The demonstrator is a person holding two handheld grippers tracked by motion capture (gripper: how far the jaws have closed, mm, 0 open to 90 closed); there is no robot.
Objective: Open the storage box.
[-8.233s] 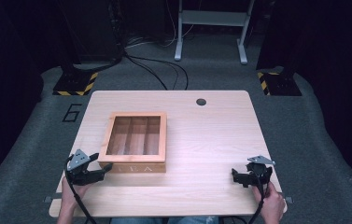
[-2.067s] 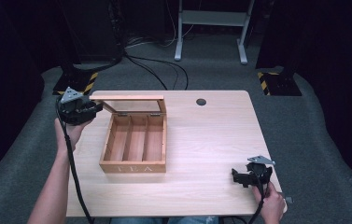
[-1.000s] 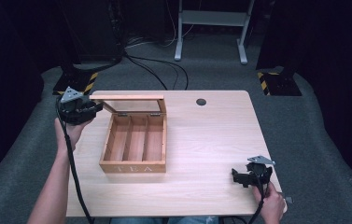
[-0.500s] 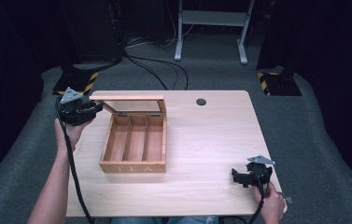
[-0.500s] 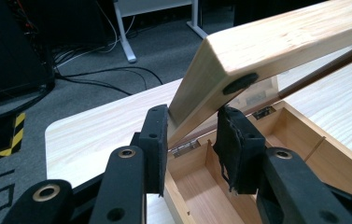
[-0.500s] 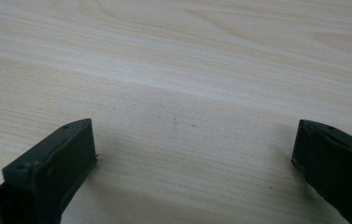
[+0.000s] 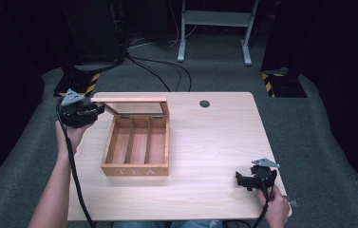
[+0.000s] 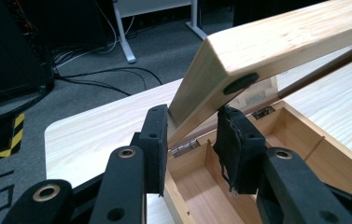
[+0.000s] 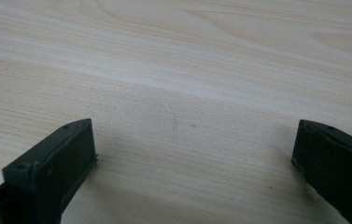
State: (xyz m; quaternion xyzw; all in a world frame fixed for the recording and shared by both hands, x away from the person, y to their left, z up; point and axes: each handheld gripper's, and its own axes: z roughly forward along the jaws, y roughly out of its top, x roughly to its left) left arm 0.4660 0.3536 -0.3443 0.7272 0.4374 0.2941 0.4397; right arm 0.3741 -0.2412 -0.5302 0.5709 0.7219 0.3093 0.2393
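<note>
A wooden tea box (image 7: 138,147) with three bare compartments stands left of centre on the table. Its lid (image 7: 131,103) is raised at the back, nearly upright. My left gripper (image 7: 96,110) is at the lid's left corner, shut on the lid. In the left gripper view the lid's corner (image 8: 281,42) sits between the two pads of my left gripper (image 8: 192,135), above the box interior (image 8: 267,154). My right gripper (image 7: 243,179) rests low at the front right of the table, far from the box. It is open (image 9: 194,140), with bare wood between its jaws.
The light wooden table (image 7: 214,142) has a round cable hole (image 7: 204,103) near its back edge. Behind it, on grey carpet, are floor cables (image 7: 157,71), a white frame (image 7: 214,28) and hazard-striped bases (image 7: 79,85). Table edges lie close to both hands.
Eight seconds ago the lid was down and my left gripper sat at the table's front left. It is now at the back left, holding the raised lid. Over the last second nothing moved.
</note>
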